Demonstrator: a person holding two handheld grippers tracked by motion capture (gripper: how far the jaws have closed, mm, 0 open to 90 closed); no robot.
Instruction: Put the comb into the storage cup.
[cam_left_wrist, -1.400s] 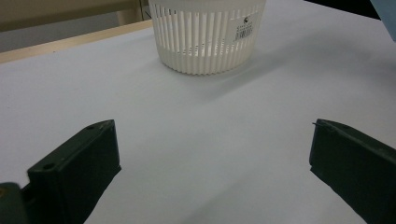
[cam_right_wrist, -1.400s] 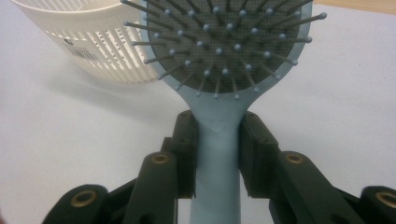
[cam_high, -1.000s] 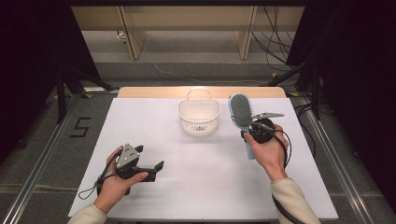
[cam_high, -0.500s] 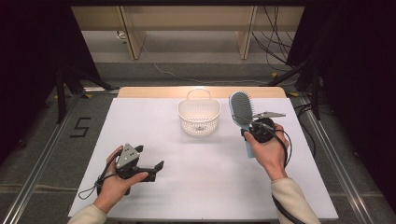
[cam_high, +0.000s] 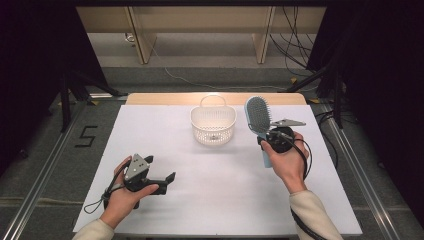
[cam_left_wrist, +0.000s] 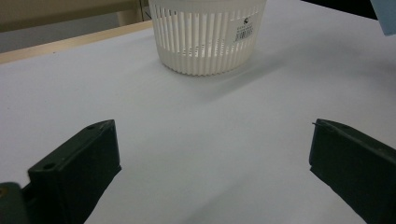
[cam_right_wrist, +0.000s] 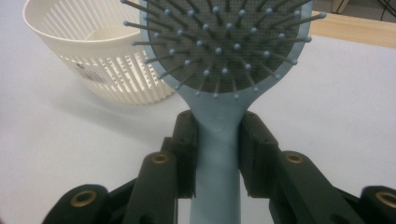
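Note:
A light blue hairbrush (cam_high: 259, 116) with a grey bristle pad is held up off the table, head away from the person. My right gripper (cam_high: 266, 139) is shut on its handle (cam_right_wrist: 217, 140), both black jaws pressing its sides just below the head (cam_right_wrist: 224, 44). A white slatted basket (cam_high: 213, 125) with a small loop handle stands on the white table (cam_high: 200, 200) to the left of the brush; it looks empty. My left gripper (cam_high: 169, 178) rests low at the front left, jaws wide apart with bare table between them (cam_left_wrist: 210, 154), pointing toward the basket (cam_left_wrist: 208, 35).
The white sheet covers the table, with a wooden strip (cam_high: 165, 98) along its far edge. Metal rails (cam_high: 45, 170) run down both sides. Cables (cam_high: 295, 45) lie on the floor beyond the table. A "5" mark (cam_high: 86, 136) sits on the floor at left.

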